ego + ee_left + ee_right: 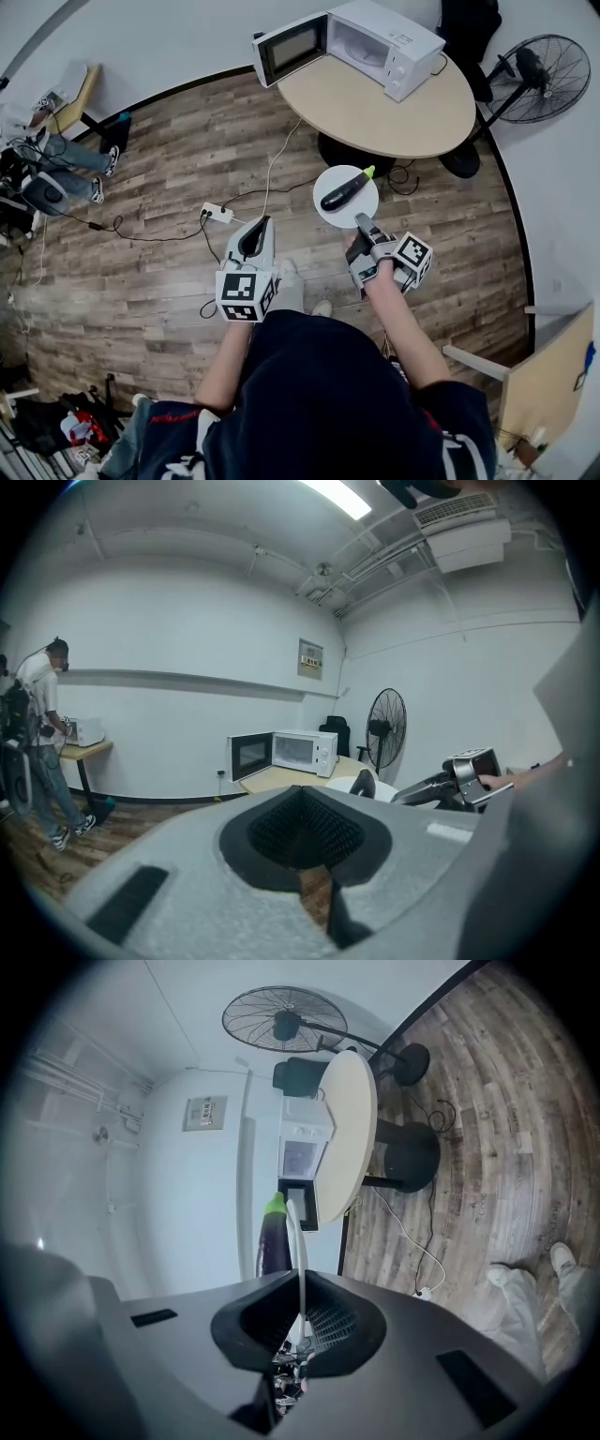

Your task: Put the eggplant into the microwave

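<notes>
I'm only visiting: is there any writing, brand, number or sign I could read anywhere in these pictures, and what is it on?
No text here can be read.
Microwave control panel: marks too small to read.
Wall notice: too blurred to read.
Marker cubes: square black-and-white patterns only, no words or numbers.

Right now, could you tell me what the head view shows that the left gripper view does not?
Only the head view: the power strip on the floor. Only the left gripper view: a standing person and the ceiling light. Both: the open microwave on the round table, the fan, and the right gripper holding the plate with the eggplant.
</notes>
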### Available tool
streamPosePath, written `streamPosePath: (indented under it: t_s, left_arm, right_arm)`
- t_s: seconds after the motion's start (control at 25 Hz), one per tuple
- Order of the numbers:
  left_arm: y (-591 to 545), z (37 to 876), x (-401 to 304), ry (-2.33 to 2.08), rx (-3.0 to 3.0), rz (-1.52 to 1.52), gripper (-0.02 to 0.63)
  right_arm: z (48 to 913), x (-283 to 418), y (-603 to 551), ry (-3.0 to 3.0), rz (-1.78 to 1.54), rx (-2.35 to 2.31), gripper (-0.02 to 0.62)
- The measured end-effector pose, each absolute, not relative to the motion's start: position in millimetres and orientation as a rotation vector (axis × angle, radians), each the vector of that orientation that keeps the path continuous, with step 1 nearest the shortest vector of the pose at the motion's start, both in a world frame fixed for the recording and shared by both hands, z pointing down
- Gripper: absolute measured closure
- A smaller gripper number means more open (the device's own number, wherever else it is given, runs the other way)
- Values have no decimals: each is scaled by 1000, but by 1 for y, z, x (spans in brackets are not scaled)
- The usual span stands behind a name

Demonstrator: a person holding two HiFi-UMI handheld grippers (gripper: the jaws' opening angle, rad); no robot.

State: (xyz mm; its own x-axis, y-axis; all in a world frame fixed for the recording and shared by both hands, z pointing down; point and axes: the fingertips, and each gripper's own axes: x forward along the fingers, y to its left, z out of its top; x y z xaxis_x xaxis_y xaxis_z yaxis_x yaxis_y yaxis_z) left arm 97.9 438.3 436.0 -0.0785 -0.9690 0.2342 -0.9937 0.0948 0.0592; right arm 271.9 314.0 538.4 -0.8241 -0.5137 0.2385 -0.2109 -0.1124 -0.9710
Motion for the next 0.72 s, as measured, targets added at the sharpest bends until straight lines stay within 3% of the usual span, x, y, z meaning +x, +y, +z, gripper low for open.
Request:
streamPosePath:
  t_s: [0.72]
  left_arm:
    - [322,429,0,-2115,2018,127,591]
  right_arm:
    - [529,182,206,1904,-2017,-853,575]
